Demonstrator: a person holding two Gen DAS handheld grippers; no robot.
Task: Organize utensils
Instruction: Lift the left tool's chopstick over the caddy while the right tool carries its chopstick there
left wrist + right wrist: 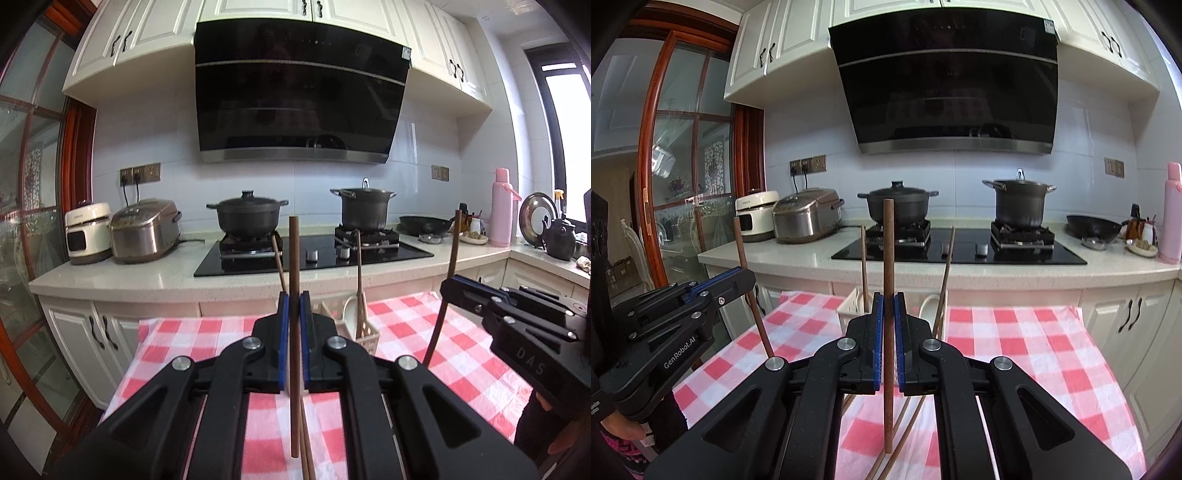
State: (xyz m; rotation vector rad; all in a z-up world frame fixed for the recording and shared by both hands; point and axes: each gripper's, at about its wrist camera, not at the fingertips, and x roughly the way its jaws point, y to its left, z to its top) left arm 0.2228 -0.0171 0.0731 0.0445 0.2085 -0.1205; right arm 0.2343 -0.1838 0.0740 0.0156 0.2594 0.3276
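Above the checked desk (406, 332) | left gripper (294, 325) and right gripper (888, 325) each clench one upright chopstick (294, 258) | step: carrying | next: lower tips into the holder (365, 334).

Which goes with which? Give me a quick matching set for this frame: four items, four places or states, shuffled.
Items:
1. left gripper
2. lidded black pot
3. pink thermos
4. white utensil basket

Places/states:
A. on the checkered cloth, utensils standing in it
B. on the left burner
C. shut on an upright chopstick
D. far right of the counter

Pairs: 1-C, 2-B, 3-D, 4-A
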